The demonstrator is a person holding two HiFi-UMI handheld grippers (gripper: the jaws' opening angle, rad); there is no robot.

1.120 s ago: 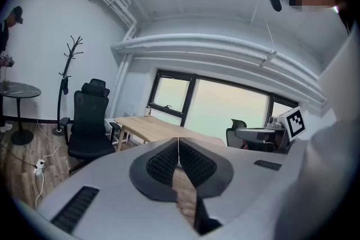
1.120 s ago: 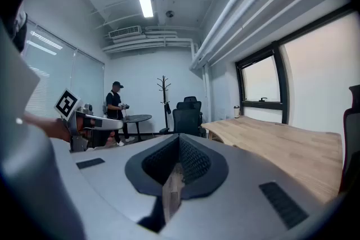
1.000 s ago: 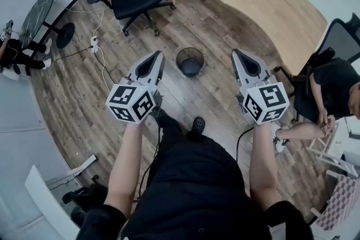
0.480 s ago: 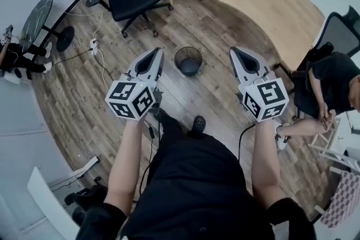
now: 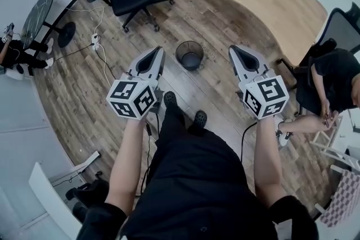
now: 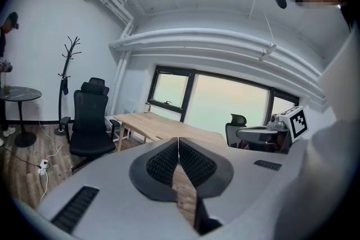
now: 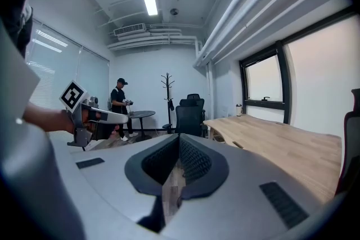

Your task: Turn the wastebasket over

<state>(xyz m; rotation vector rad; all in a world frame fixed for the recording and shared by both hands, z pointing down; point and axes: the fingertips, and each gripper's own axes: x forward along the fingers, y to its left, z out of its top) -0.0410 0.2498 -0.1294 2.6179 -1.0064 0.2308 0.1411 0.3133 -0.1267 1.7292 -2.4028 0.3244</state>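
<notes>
While upright, wastebasket (image 5: 189, 55) stands between left gripper (image 5: 158, 53) and right gripper (image 5: 232, 51).

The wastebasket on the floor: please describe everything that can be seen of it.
The small round black wastebasket, seemingly wire mesh, stands upright on the wooden plank floor, its open mouth up. Its inside is dark; any contents cannot be made out. It sits ahead of the person, between the shut left claw and the shut right claw, apart from both. Nothing touches it but the floor.
</notes>
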